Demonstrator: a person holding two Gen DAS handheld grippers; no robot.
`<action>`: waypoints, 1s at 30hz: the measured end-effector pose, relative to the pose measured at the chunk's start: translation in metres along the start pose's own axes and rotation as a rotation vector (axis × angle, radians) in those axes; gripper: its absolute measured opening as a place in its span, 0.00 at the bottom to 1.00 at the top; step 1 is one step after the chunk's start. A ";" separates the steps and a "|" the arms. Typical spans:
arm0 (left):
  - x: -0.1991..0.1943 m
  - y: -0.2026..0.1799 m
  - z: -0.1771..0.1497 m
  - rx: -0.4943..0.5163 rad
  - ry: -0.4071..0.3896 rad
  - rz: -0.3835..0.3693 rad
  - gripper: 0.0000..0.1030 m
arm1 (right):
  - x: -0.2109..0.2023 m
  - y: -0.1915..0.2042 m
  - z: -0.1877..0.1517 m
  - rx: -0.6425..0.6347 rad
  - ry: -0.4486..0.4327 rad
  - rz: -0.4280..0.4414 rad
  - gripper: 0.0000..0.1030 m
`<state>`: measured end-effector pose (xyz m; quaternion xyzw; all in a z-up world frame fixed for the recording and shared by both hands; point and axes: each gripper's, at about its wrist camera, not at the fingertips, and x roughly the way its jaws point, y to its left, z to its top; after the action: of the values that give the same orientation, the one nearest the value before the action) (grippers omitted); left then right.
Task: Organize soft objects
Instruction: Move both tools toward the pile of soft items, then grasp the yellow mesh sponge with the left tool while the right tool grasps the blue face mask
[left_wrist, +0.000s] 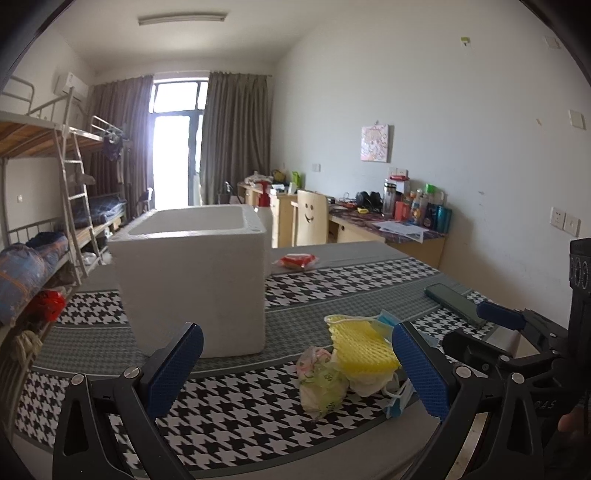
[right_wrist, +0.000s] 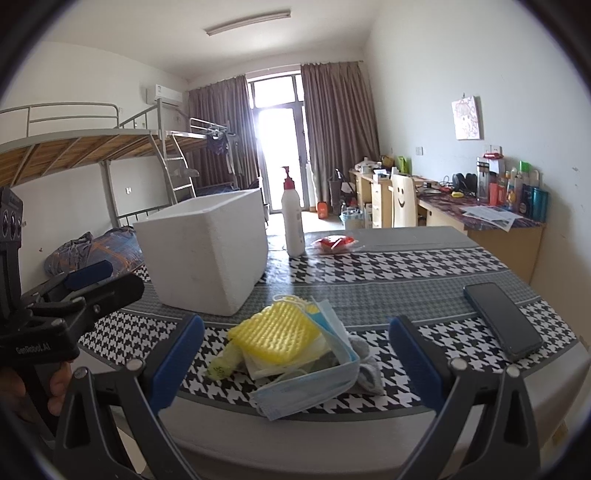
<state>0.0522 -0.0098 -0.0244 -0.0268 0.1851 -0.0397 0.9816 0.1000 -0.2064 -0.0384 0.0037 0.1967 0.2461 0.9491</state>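
Note:
A pile of soft things lies on the houndstooth tablecloth (left_wrist: 240, 398) near the front edge: a yellow foam net (left_wrist: 364, 345) (right_wrist: 275, 330) on top, a blue face mask (right_wrist: 314, 384) (left_wrist: 397, 402), a crumpled plastic bag (left_wrist: 321, 384) and a grey cloth (right_wrist: 364, 363). A white foam box (left_wrist: 195, 277) (right_wrist: 207, 243), open at the top, stands behind the pile to the left. My left gripper (left_wrist: 295, 369) is open and empty just left of the pile. My right gripper (right_wrist: 295, 362) is open and empty in front of the pile.
A dark phone (right_wrist: 502, 319) (left_wrist: 456, 302) lies at the right of the table. A white pump bottle (right_wrist: 291, 218) and a red packet (right_wrist: 334, 243) (left_wrist: 295, 260) sit at the far side. Bunk beds stand left, desks along the right wall.

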 end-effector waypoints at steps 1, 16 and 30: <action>0.003 -0.001 0.000 0.002 0.006 -0.003 0.99 | 0.001 -0.002 0.000 0.002 0.005 -0.003 0.99; 0.040 -0.009 -0.006 -0.002 0.110 -0.060 0.99 | 0.019 -0.016 -0.007 0.027 0.067 -0.041 0.99; 0.069 -0.019 -0.011 0.004 0.186 -0.125 0.94 | 0.031 -0.029 -0.013 0.048 0.113 -0.058 0.98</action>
<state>0.1111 -0.0347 -0.0580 -0.0324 0.2732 -0.1037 0.9558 0.1335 -0.2184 -0.0654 0.0071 0.2557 0.2137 0.9428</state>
